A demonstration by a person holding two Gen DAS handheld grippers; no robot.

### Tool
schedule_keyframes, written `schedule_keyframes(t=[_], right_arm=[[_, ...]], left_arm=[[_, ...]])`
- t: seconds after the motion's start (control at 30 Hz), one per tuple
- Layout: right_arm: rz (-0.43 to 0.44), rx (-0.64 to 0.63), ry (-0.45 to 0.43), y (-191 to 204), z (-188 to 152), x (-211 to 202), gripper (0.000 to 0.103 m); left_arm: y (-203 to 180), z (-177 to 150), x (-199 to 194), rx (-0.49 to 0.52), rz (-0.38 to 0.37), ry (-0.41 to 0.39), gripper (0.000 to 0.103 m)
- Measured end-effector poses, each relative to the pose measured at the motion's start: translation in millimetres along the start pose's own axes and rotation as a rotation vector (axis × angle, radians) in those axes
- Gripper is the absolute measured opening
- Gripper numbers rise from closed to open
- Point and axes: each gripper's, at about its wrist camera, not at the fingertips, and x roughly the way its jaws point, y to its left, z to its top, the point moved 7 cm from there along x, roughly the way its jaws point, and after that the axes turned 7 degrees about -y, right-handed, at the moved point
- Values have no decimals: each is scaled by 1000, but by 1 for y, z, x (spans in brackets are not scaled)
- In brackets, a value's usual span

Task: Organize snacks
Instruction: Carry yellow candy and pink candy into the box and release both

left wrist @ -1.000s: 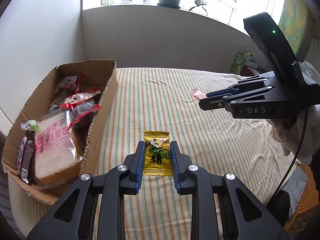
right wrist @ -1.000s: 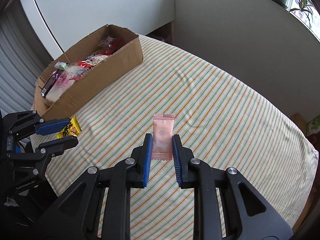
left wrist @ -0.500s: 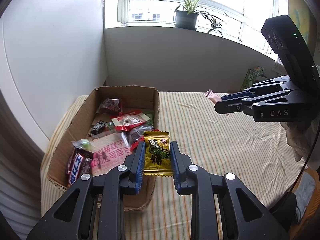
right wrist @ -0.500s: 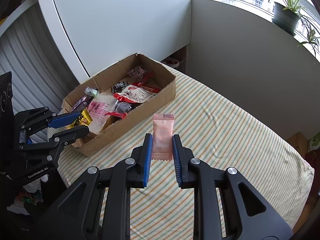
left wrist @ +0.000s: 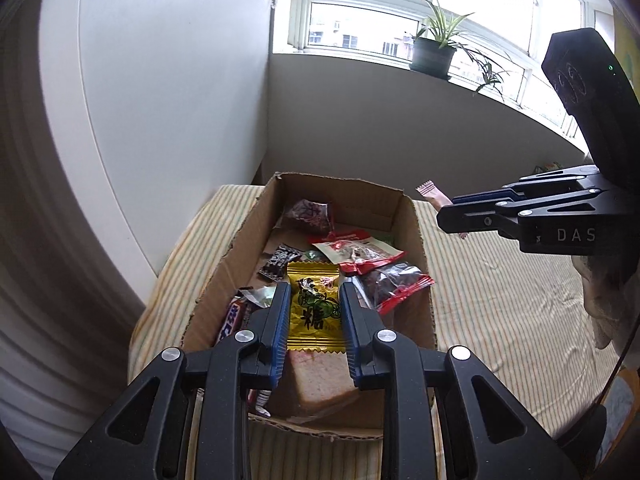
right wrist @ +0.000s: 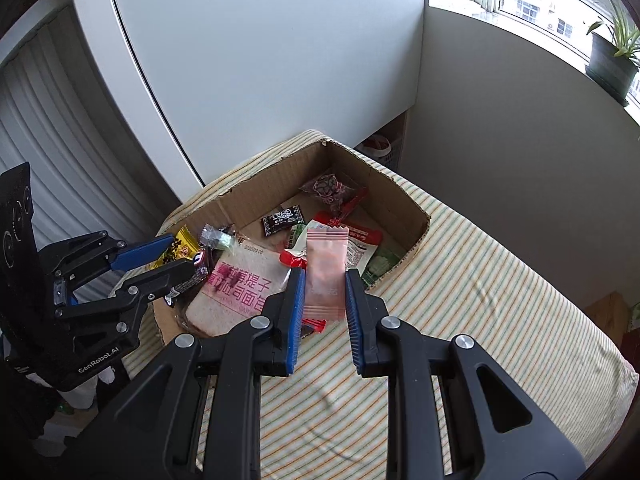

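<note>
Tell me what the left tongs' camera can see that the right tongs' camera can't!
Only the left wrist view shows the yellow candy front-on, clamped in the left tongs, and a chocolate bar. Only the right wrist view shows the pink packet front-on in the right tongs, plus the pink print on the bread bag. Both show the cardboard box of snacks, the striped cloth and a potted plant.

A yellow candy packet [left wrist: 315, 307] with green and red print sits between blue finger pads [left wrist: 281, 322] on a black gripper. A pale pink striped-end wrapper [right wrist: 325, 276], a brown cardboard box [left wrist: 228, 264] and a cream tablecloth [right wrist: 472, 304] with orange and green stripes.
</note>
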Motion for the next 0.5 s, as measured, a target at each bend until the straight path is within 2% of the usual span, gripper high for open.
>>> schedule_keyframes(t=[0.23,0.5], right_arm=[[1,1,34,8,5,28,20],[-6,-5,54,8,4,37,21]], left_arm=[[18,8,11,-3,29,-6,23],[17,10,19,-3,25,-5,23]])
